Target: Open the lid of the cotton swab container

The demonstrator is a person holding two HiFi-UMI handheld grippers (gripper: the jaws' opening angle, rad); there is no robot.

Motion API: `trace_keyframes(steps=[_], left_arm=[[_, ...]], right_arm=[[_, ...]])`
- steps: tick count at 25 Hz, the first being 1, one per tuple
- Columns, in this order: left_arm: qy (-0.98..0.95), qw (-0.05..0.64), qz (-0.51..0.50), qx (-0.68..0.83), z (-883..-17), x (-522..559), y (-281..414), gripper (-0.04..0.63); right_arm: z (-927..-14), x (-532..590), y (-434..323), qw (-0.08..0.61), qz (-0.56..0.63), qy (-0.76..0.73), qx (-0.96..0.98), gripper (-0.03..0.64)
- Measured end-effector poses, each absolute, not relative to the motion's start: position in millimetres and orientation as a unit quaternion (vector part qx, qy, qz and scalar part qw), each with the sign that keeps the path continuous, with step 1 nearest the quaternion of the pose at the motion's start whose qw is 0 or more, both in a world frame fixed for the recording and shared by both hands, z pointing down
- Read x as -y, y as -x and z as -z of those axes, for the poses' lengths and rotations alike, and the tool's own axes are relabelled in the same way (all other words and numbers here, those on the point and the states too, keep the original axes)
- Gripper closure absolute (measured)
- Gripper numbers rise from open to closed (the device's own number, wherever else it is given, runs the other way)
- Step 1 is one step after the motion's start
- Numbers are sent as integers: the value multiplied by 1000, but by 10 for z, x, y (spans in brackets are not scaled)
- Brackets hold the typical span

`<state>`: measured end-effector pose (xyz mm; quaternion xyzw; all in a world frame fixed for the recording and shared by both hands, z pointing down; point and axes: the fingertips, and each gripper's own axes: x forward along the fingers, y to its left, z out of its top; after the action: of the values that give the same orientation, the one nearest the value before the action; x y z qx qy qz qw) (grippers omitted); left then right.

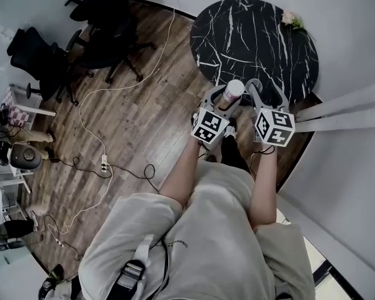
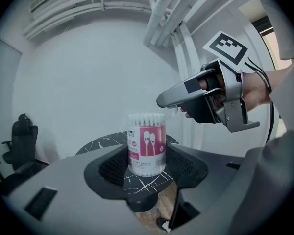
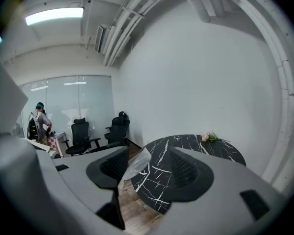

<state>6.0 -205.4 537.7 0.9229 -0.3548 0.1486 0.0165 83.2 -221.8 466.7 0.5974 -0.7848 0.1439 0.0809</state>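
Jaws, left gripper (image 2: 147, 153): closed on the cotton swab container (image 2: 146, 122), one mesh pad against each side of its body. The opening is wide, as the container is wide.

Jaws, right gripper (image 3: 148, 155): apart, pads pressing on nothing. A clear translucent piece (image 3: 136, 164) lies tilted against the jaw at the view's left and does not reach the other jaw. Whether it is the lid cannot be told.

Container: upright, long axis vertical, white swab tips at the top showing through the clear wall. It sits over the near edge of the black marble table (image 3: 196, 151). Whether its base rests on the table cannot be told. In the left gripper view the right gripper is up and to the right of it, with one jaw tip just beside the container's top rim.

Label (image 2: 148, 145): a pink panel facing the left gripper's camera, with two white cartoon swab figures. A white strip above it carries dark print and a barcode runs along its lower edge. All the print is too small to read.

Marker cubes (image 1: 274, 127): black-and-white square patterns, no lettering.
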Motion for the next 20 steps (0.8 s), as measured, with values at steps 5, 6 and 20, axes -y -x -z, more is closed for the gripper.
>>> trace_keyframes(steps=[5, 6, 20], left_arm=[[-922, 13, -141, 360, -5295, 2050, -14, 350], [-922, 12, -140, 360, -5282, 2055, -18, 350], [-922, 6, -138, 361, -5228, 2062, -75, 350]], right_arm=[[-4719, 2194, -806, 96, -146, -601, 780, 341], [-4737, 2195, -806, 100, -146, -602, 779, 341], [-4846, 2188, -837, 95, -161, -610, 770, 344]])
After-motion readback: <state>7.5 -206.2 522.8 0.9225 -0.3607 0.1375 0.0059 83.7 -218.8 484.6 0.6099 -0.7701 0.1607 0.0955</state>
